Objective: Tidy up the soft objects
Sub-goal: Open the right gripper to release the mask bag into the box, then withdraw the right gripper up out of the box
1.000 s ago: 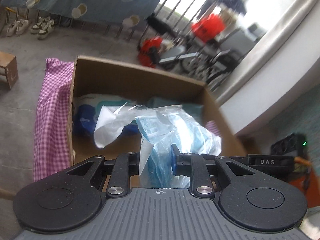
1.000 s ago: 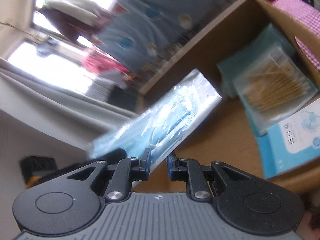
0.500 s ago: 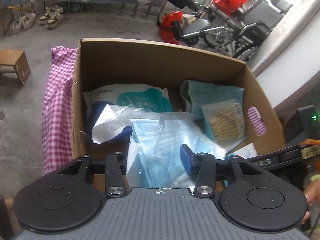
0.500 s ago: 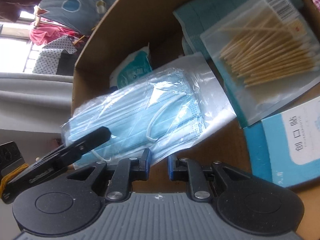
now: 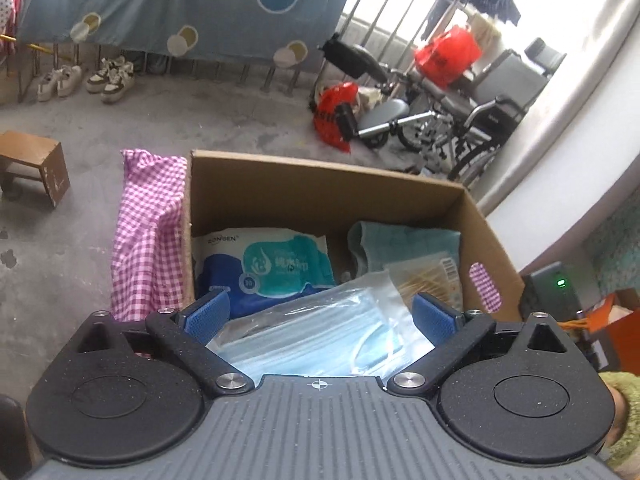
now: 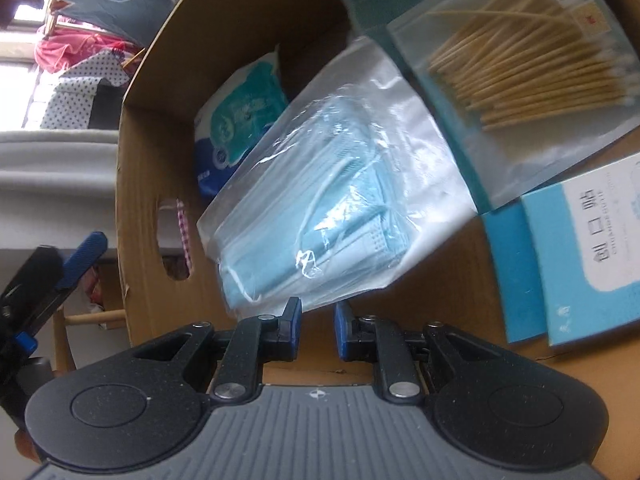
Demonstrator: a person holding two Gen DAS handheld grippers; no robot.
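Left black two-finger gripper with blue pads (image 5: pixel 320 314) has its jaws spread wide, nothing pinched between them. Right black two-finger gripper with blue pads (image 6: pixel 318 330) sits with just a narrow gap between its fingertips, and from here I can't tell if it's actually pinching anything.

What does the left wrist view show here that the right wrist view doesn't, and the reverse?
Only the left wrist view shows the pink checked cloth draped beside the cardboard box, the shoes, the wheelchair and the small wooden stool. Only the right wrist view shows the light blue box with printed characters, and the right tool, slightly open just short of the pack's edge. Both show the bagged face masks, the wet wipes pack, the cotton swab bag, the teal towel and the left tool, wide open.
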